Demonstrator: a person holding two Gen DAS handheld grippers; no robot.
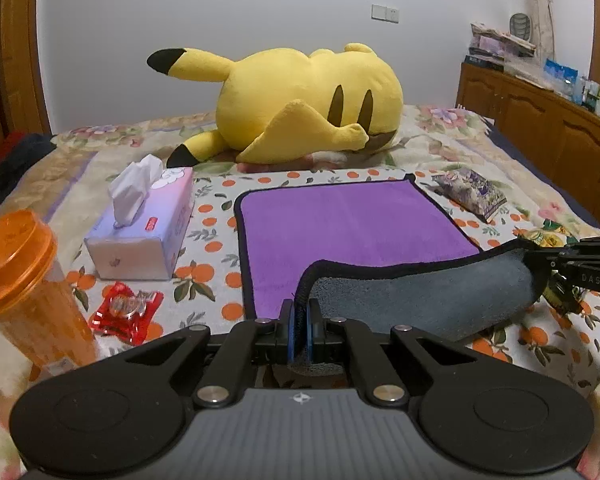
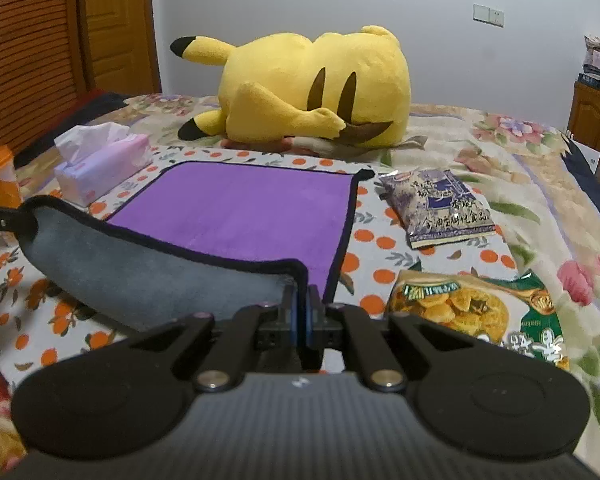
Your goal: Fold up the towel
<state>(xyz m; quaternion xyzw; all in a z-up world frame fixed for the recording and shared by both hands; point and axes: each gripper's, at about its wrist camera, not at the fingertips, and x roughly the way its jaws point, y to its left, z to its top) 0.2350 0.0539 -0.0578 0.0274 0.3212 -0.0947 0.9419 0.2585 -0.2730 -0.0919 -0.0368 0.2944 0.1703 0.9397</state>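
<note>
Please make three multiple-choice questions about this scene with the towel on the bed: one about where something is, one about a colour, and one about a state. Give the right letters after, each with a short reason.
1. Where is the tissue box relative to the towel?
A. to its left
B. on top of it
C. to its right

2. What colour is the towel's turned-up underside?
A. yellow
B. grey
C. orange

3. How is the towel's near edge held?
A. lying flat, untouched
B. pinched by one gripper only
C. pinched at both near corners, one per gripper

Answers:
1 A: in the left wrist view the box sits left of the purple cloth, beside the orange cup.
2 B: the lifted part shows grey, while the flat face is purple.
3 C: the left gripper and the right gripper are each closed on a black-trimmed corner, raised off the bed.
</note>
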